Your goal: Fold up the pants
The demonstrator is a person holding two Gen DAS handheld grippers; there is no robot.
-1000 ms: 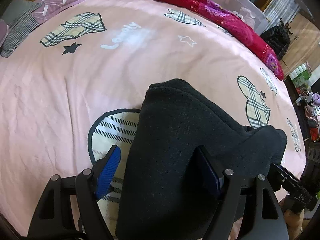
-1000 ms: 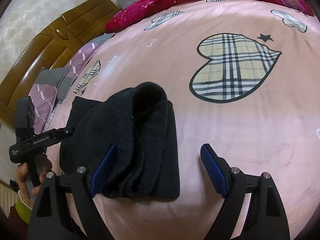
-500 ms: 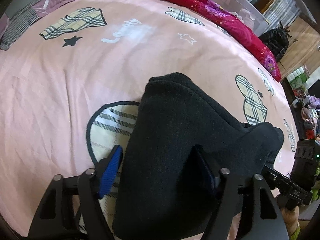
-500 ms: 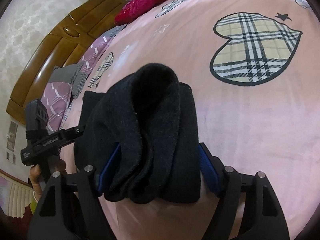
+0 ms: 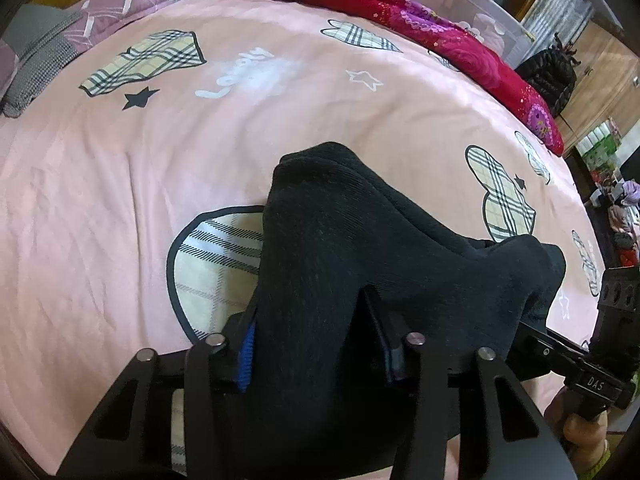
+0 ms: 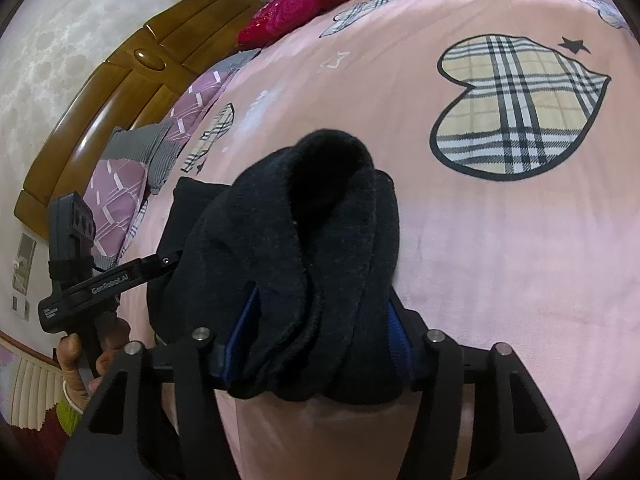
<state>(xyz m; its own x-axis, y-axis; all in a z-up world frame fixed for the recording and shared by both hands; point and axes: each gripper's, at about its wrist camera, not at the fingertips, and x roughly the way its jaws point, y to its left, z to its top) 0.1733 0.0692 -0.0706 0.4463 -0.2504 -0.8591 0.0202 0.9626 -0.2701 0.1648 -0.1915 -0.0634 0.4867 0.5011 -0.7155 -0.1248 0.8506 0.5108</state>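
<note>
Black pants point(image 5: 344, 264) bunched on pink bed point(image 5: 120, 208), lying crossways from one tool to other. Left tool point(image 5: 316, 344) closing on near end, cloth between pads. Right tool point(image 6: 320, 340) closing on far end, same. Both equally near.

Black pants point(image 5: 340, 248); pink bedsheet point(image 5: 120, 184), beige plaid hearts; red floral blanket point(image 5: 440, 36).

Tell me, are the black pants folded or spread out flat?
Folded: the black pants form a thick, layered bundle on the pink bedcover, with stacked edges visible at the near end.
</note>
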